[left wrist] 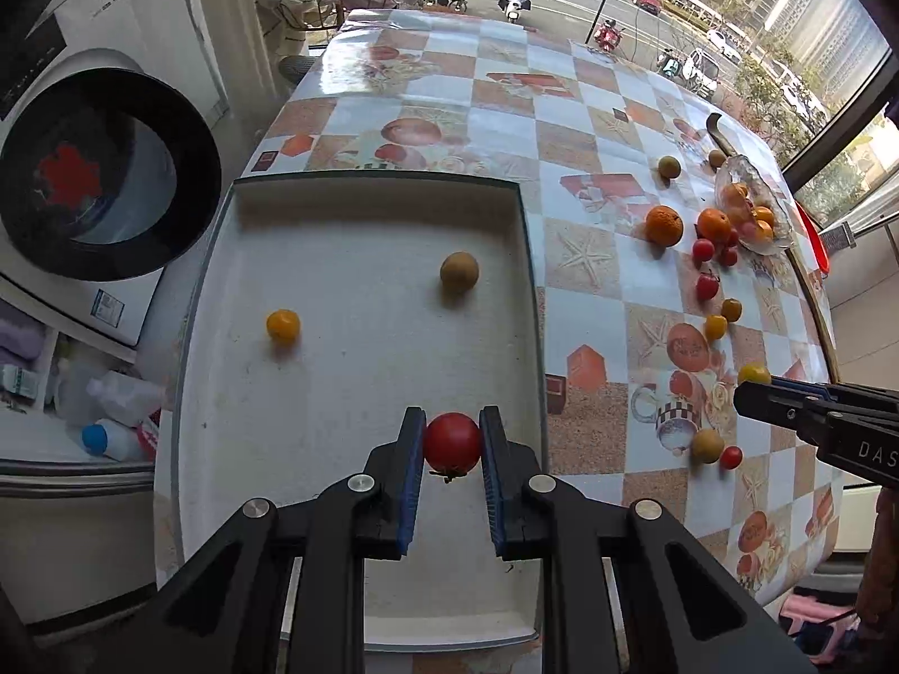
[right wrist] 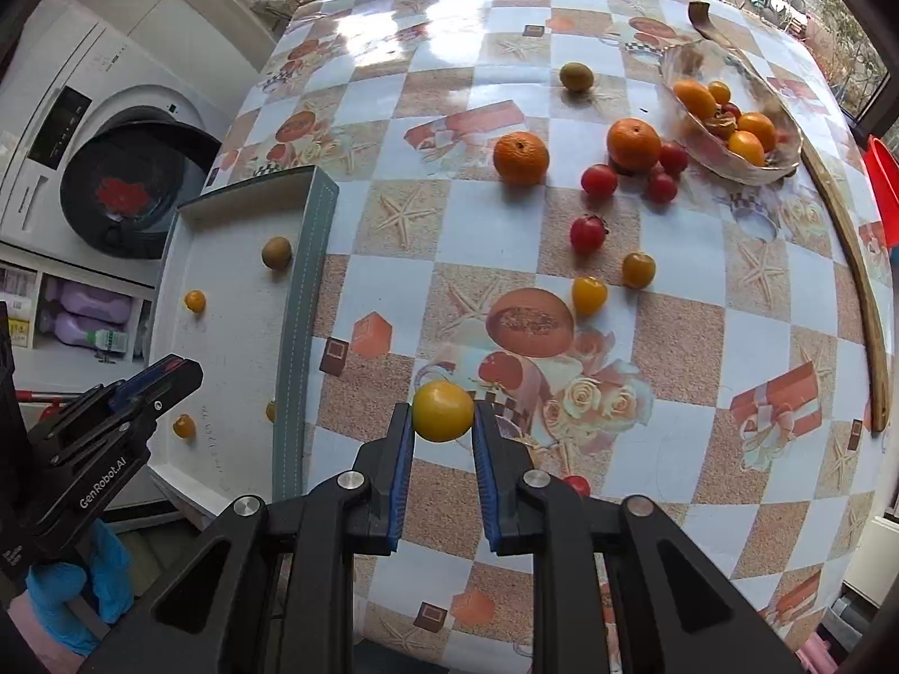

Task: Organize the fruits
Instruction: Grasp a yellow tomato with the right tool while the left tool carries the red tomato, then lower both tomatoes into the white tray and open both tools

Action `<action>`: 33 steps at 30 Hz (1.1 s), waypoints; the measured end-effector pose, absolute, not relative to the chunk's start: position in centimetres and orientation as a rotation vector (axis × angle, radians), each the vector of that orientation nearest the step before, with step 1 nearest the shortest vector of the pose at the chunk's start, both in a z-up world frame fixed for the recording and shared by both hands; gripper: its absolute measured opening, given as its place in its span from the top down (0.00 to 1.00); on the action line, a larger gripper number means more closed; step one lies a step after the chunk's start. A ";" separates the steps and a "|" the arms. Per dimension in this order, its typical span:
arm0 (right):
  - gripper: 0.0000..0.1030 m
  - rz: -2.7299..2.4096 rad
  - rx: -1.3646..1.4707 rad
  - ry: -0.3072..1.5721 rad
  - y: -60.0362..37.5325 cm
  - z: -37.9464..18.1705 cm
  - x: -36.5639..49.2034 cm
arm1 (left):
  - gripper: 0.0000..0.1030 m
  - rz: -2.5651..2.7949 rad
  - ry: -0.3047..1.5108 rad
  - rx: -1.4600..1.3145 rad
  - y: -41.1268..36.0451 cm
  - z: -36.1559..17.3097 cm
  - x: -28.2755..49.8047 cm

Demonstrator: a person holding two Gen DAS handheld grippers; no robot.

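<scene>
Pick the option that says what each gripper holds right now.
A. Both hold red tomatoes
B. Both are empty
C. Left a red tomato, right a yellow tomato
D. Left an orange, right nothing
C: the left gripper clamps a red tomato over the tray, and the right gripper clamps a yellow tomato.

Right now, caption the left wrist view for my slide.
Left tongs gripping a red tomato over the white tray, which already holds two small fruits.

tablecloth: blue and sandy-brown checks with starfish, roses, orange boxes
tray: white, grey-green rim
tomato: red
small fruit: yellow
finger pads: blue
washing machine: white, black door
</scene>
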State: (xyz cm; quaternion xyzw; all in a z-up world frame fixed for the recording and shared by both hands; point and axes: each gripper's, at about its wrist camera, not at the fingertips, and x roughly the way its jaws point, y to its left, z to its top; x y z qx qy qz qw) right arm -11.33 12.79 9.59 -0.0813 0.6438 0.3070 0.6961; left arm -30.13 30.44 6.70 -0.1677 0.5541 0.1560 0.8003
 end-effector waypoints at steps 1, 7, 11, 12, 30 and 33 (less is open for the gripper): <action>0.78 0.702 -0.194 1.435 13.8 9.7 -11.6 | 0.80 0.350 1.190 -0.364 31.1 6.5 -30.5; 0.78 0.796 -0.260 1.434 19.5 9.2 -12.8 | 0.80 0.432 1.208 -0.390 34.4 4.7 -32.3; 0.78 0.840 -0.287 1.452 23.1 8.2 -13.2 | 0.80 0.465 1.224 -0.388 36.1 3.3 -32.6; 0.78 0.848 -0.292 1.459 23.9 7.8 -13.3 | 0.80 0.472 1.229 -0.386 36.5 3.0 -32.6; 0.78 0.846 -0.424 1.502 29.3 2.4 -13.4 | 0.79 0.514 1.269 -0.342 37.6 0.0 -32.2; 0.78 0.840 -0.425 1.505 28.7 2.4 -13.6 | 0.79 0.516 1.277 -0.322 37.3 0.0 -32.0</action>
